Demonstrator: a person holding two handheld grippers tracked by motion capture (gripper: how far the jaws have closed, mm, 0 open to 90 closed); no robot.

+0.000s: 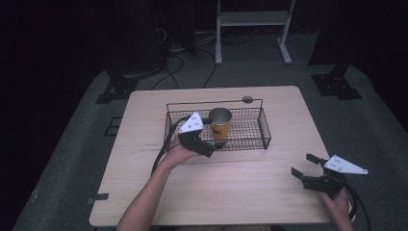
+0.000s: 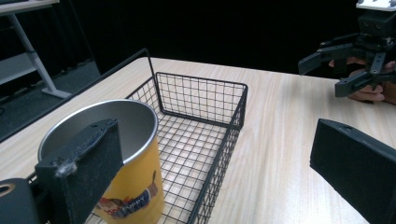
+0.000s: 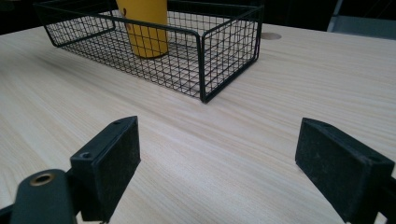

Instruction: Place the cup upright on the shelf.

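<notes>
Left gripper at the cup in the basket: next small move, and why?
Probably lift the left gripper away from the yellow cup. Its jaws are wide open, and the cup stands upright inside the wire basket. The right gripper sits open, far from it.

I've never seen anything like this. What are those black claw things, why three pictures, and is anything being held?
No robot here: a person holds a two-jaw tool in each hand. One picture looks down from above; the other two come from cameras riding on each tool. On the pale wooden table sits a black wire basket with a yellow metal-lined cup standing inside. The left gripper is open beside the cup, one jaw near its rim, gripping nothing. The right gripper is open over bare table.
</notes>
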